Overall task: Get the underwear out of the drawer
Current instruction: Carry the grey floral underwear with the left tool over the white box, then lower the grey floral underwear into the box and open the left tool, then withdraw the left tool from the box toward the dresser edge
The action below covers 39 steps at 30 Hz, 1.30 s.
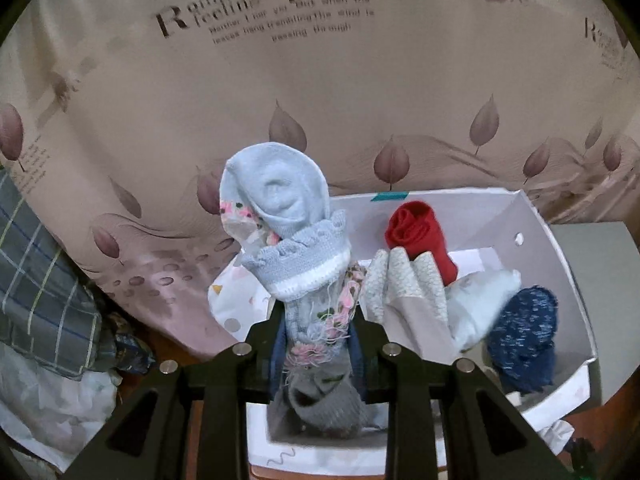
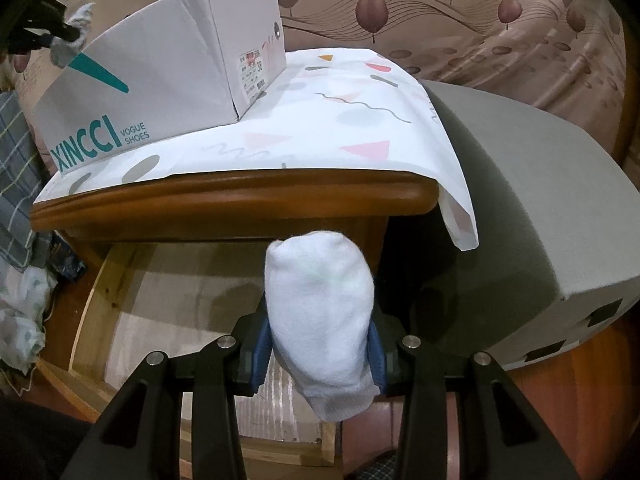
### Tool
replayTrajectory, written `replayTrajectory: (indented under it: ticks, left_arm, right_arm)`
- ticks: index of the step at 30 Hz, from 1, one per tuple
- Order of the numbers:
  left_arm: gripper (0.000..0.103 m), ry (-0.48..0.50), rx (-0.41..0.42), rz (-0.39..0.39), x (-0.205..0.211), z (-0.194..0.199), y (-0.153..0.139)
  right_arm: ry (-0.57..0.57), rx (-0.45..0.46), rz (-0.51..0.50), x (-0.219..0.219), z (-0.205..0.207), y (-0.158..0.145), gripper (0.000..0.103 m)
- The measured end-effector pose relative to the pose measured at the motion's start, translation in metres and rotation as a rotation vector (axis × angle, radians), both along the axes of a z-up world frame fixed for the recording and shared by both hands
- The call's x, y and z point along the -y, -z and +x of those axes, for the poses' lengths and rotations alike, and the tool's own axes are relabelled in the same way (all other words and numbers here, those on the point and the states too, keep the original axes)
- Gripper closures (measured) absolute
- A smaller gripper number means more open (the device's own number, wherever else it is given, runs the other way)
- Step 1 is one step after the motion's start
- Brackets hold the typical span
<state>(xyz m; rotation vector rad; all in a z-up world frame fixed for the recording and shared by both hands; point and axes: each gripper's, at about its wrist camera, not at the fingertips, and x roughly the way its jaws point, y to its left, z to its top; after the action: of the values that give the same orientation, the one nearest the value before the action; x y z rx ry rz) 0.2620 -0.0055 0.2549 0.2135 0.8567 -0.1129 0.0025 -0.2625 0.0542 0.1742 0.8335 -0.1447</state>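
Note:
My left gripper (image 1: 318, 336) is shut on a light blue rolled sock bundle (image 1: 284, 224) with a frilled cuff and pink floral trim, held above the open white shoe box (image 1: 536, 232). The box holds a red roll (image 1: 420, 232), a patterned white piece (image 1: 404, 284), a white roll (image 1: 480, 304) and a dark blue speckled roll (image 1: 524, 328). My right gripper (image 2: 318, 344) is shut on a white rolled sock (image 2: 320, 312), held above the open wooden drawer (image 2: 96, 292), whose bottom shows bare. The left gripper with its bundle shows at the far left of the right wrist view (image 2: 60, 36).
The shoe box (image 2: 160, 68) stands on a patterned cloth (image 2: 340, 120) over a wooden nightstand (image 2: 240, 200). A grey block (image 2: 540, 208) sits to the right. Plaid fabric (image 1: 36, 280) and crumpled cloth (image 2: 20, 320) lie at the left. A leaf-print curtain (image 1: 320, 80) hangs behind.

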Motion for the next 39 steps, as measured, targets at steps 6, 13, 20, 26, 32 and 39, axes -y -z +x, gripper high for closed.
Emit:
replayTrajectory:
  ticks: [6,13,20,26,32,39]
  left_arm:
    - [0.071,0.008,-0.049,0.04,0.006,0.019,0.031]
    - [0.069,-0.015,-0.07,0.042,0.013,0.028,0.051]
    - [0.055,-0.042,-0.053,0.038,0.013,0.024,0.049]
    - [0.048,-0.048,-0.031,0.032,0.012,0.014,0.04]
    - [0.048,-0.048,0.04,0.04,0.013,-0.007,0.022]
    - [0.048,-0.047,0.179,0.058,0.008,-0.064,0.001]
  right_arm:
    - [-0.009,-0.007,0.001,-0.002,0.002,0.002,0.066]
    - [-0.019,-0.016,-0.013,-0.005,0.002,0.004,0.066]
    - [-0.021,-0.02,-0.014,-0.007,0.003,0.005,0.066]
    - [-0.02,-0.02,-0.017,-0.007,0.002,0.004,0.065]
    - [-0.025,-0.02,-0.021,-0.009,0.003,0.004,0.065]
    - [-0.033,-0.019,-0.022,-0.01,0.005,0.004,0.065]
